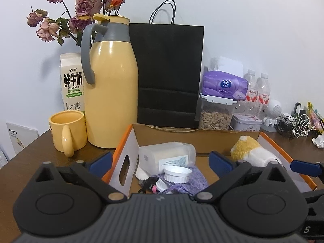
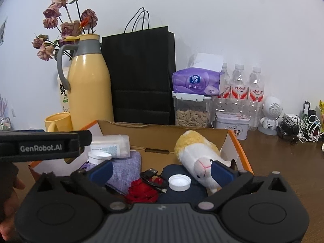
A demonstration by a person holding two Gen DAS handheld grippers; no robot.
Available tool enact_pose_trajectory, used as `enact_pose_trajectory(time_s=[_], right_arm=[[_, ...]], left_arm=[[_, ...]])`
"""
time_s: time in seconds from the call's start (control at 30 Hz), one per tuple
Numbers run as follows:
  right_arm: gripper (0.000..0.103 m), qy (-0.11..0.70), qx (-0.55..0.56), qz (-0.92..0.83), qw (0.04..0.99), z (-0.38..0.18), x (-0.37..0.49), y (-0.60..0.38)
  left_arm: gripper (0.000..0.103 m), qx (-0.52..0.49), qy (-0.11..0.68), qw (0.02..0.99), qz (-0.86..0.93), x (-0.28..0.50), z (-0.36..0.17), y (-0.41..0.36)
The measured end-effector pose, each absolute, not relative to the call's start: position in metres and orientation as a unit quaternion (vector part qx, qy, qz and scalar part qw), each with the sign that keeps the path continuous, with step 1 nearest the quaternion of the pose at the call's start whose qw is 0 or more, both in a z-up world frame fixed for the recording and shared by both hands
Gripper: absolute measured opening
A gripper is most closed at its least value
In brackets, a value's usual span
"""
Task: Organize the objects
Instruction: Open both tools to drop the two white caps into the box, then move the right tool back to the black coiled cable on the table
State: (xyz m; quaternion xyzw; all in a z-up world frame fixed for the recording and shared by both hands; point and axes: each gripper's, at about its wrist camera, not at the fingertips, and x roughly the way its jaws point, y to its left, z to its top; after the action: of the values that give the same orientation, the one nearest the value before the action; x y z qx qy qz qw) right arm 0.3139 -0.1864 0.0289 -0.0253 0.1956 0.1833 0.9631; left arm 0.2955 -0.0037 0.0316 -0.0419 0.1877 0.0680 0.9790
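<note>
Wooden table [image 2: 283, 158], white wall [image 2: 222, 20].

The tabletop [image 1: 28, 158] is dark brown wood with a smooth, low sheen. The yellow jug [image 1: 111, 93] and the yellow mug [image 1: 67, 129] are glossy. The black bag [image 1: 168, 70] is matt paper. The open box [image 2: 162, 133] is raw brown cardboard. The toy [image 2: 200, 158] is fuzzy plush, the purple cloth [image 2: 125, 170] coarsely woven, and the white lid [image 2: 179, 182] smooth plastic.
</note>
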Motion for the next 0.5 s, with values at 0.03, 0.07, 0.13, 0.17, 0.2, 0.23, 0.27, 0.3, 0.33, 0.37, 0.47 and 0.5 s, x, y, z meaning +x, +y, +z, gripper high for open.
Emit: enact_pose_trajectory(time_s=[0.03, 0.07, 0.13, 0.17, 0.2, 0.23, 0.27, 0.3, 0.33, 0.37, 0.47, 0.5], right_arm=[[0.103, 0.195, -0.026, 0.183, 0.963, 0.029, 0.313, -0.186], [0.103, 0.196, -0.026, 0.184, 0.963, 0.03, 0.313, -0.186], [0.103, 0.197, -0.027, 0.184, 0.963, 0.03, 0.312, -0.187], [0.103, 0.197, -0.027, 0.184, 0.962, 0.03, 0.312, -0.187], [0.103, 0.197, -0.028, 0.185, 0.962, 0.031, 0.311, -0.187], [0.103, 0.196, -0.028, 0.185, 0.963, 0.032, 0.309, -0.187], [0.103, 0.195, -0.029, 0.185, 0.963, 0.032, 0.307, -0.188], [0.103, 0.195, -0.029, 0.185, 0.963, 0.033, 0.305, -0.189], [0.103, 0.193, -0.03, 0.185, 0.963, 0.034, 0.303, -0.19], [0.103, 0.191, -0.031, 0.186, 0.963, 0.035, 0.3, -0.191], [0.103, 0.187, -0.033, 0.184, 0.964, 0.037, 0.289, -0.195], [0.103, 0.187, -0.035, 0.183, 0.964, 0.036, 0.285, -0.196]], left_arm=[[0.103, -0.043, 0.188, 0.979, 0.067, 0.294, 0.032, -0.003], [0.103, -0.044, 0.188, 0.979, 0.067, 0.293, 0.032, -0.003], [0.103, -0.045, 0.186, 0.979, 0.067, 0.291, 0.033, -0.003], [0.103, -0.046, 0.185, 0.979, 0.067, 0.289, 0.034, -0.003], [0.103, -0.048, 0.184, 0.979, 0.067, 0.288, 0.034, -0.003], [0.103, -0.049, 0.183, 0.98, 0.066, 0.286, 0.035, -0.003], [0.103, -0.051, 0.183, 0.98, 0.065, 0.283, 0.036, -0.003], [0.103, -0.052, 0.182, 0.98, 0.064, 0.28, 0.037, -0.002], [0.103, -0.053, 0.181, 0.98, 0.063, 0.277, 0.038, -0.002], [0.103, -0.054, 0.18, 0.98, 0.062, 0.273, 0.039, -0.001], [0.103, -0.054, 0.177, 0.981, 0.059, 0.262, 0.042, 0.002], [0.103, -0.054, 0.177, 0.981, 0.057, 0.258, 0.042, 0.003]])
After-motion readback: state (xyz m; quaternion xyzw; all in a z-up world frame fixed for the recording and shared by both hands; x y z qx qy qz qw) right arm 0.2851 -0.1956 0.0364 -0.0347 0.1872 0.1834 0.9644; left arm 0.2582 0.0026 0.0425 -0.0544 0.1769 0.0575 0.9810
